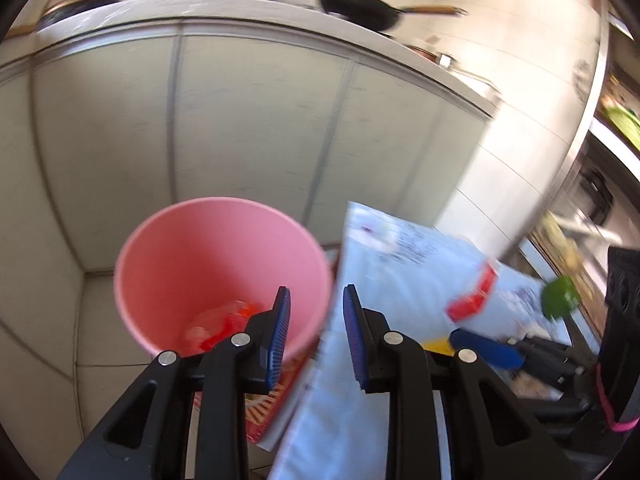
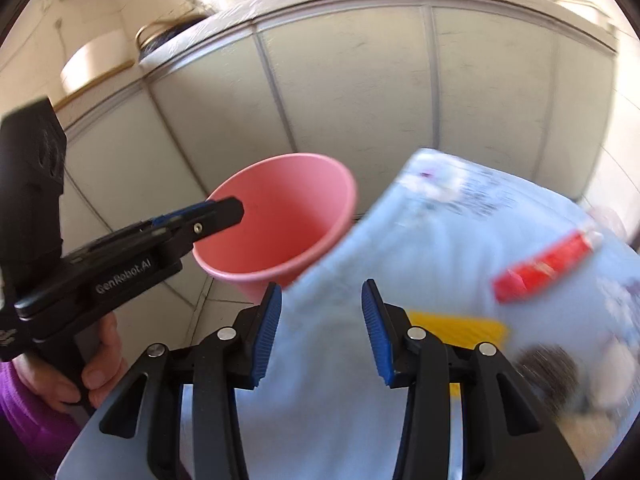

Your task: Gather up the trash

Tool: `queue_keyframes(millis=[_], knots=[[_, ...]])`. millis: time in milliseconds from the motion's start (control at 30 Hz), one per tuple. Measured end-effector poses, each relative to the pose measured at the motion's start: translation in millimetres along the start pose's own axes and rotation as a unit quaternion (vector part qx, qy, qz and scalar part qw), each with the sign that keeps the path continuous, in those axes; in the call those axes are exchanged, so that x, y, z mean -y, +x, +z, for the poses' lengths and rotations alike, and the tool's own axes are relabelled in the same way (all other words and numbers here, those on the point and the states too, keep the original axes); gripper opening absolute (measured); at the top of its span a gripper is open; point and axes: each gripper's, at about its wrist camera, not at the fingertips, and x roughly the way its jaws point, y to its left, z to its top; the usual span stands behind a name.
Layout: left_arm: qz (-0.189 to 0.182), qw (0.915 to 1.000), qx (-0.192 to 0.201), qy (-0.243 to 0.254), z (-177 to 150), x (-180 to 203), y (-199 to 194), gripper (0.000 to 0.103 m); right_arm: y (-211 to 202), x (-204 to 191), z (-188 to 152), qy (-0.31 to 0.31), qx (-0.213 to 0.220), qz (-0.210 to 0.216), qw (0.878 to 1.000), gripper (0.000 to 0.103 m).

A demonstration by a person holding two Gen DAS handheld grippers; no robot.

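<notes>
Pink bin: on the floor against the cabinet fronts, beside the table's left edge; red trash in its bottom, blurred. My left gripper: jaws parted, empty, above the bin rim. My right gripper: jaws parted, empty, over the pale tablecloth. Red packet and yellow item: on the cloth, smeared by motion.

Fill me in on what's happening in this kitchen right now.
A person is collecting trash with handheld tongs in each hand. The left tongs and right tongs are both open and hold nothing. A pink bin stands on the floor by the cabinets, with red and clear wrappers at its bottom. Beside it is a pale blue sheet with a red wrapper on it.
</notes>
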Motion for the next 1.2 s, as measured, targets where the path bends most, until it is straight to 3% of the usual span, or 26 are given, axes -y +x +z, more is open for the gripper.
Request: queue_keyframes(millis=[167,300,467,633,767,933,1100,1167,1200], knots=[[-0.054,0.997,-0.003,0.054,-9,41,-11,0.026,-64,42,-27,0.052,0.031,-0.034,0.998,0.043],[-0.097,0.9904,-0.016,0.098,-17,74,-15,0.026,-104,79,-57,0.092,0.05,-0.086,0.991,0.043],[-0.172,0.975,-0.054,0.13,-27,112,-14,0.026,-136,118,-97,0.125,0.055,-0.159,0.978,0.043],[-0.218,0.9549,-0.107,0.171,-47,153,-2,0.029,-145,140,-130,0.159,0.055,-0.176,0.97,0.043],[-0.217,0.949,-0.135,0.185,-60,176,14,0.04,-139,147,-148,0.165,0.043,-0.172,0.97,0.043],[-0.211,0.9489,-0.167,0.165,-61,190,44,0.05,-134,153,-155,0.166,0.038,-0.171,0.97,0.046],[-0.204,0.9483,-0.189,0.154,-66,195,60,0.05,-121,164,-156,0.167,0.023,-0.173,0.97,0.052],[-0.205,0.9494,-0.184,0.151,-68,195,60,0.046,-114,169,-155,0.167,0.015,-0.173,0.97,0.052],[-0.208,0.9496,-0.182,0.148,-69,195,59,0.037,-111,172,-155,0.17,0.01,-0.17,0.971,0.052]])
